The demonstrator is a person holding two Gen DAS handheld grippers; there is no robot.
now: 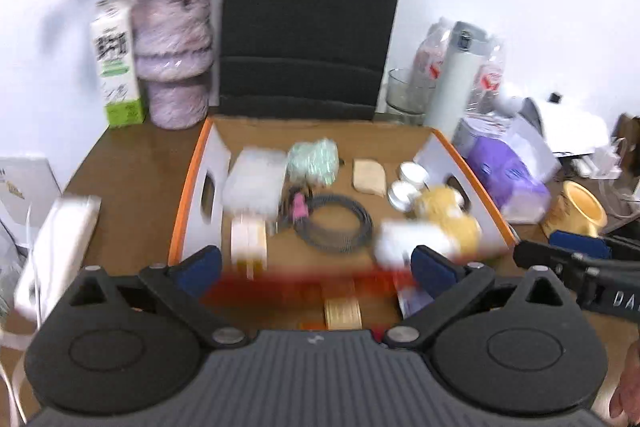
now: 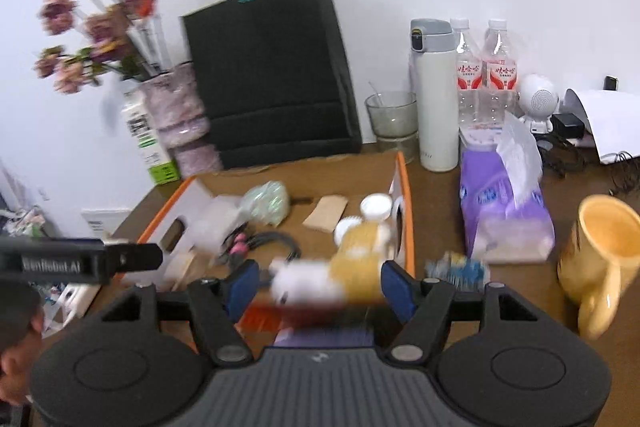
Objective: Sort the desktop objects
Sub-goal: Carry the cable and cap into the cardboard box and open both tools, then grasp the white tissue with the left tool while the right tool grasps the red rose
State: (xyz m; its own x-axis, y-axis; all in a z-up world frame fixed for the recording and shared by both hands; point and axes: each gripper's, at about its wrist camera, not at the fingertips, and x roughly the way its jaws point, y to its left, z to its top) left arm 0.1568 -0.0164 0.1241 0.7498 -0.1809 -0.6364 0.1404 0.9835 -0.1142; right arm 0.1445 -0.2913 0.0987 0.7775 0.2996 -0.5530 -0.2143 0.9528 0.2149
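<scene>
From the left wrist, the left gripper (image 1: 316, 267) stands spread wide and empty above the near edge of the orange-rimmed box (image 1: 478, 175), which holds a coiled cable (image 1: 340, 223), two small jars (image 1: 406, 183), a tan pad (image 1: 368, 177) and a yellow-and-white plush toy (image 1: 436, 227). From the right wrist, the right gripper (image 2: 316, 285) is parted, its jaws opening, the blurred plush toy (image 2: 344, 267) lying between the fingers, contact unclear; a yellow mug (image 2: 600, 251) sits right of the box

left gripper (image 1: 316, 263): jaws spread wide, nothing gripped | box (image 1: 188, 203): orange-rimmed, cable (image 1: 336, 223), tape roll (image 1: 249, 239), plush toy (image 1: 436, 227) seen inside, blurred | right gripper (image 1: 560, 251): seen at right edge
</scene>
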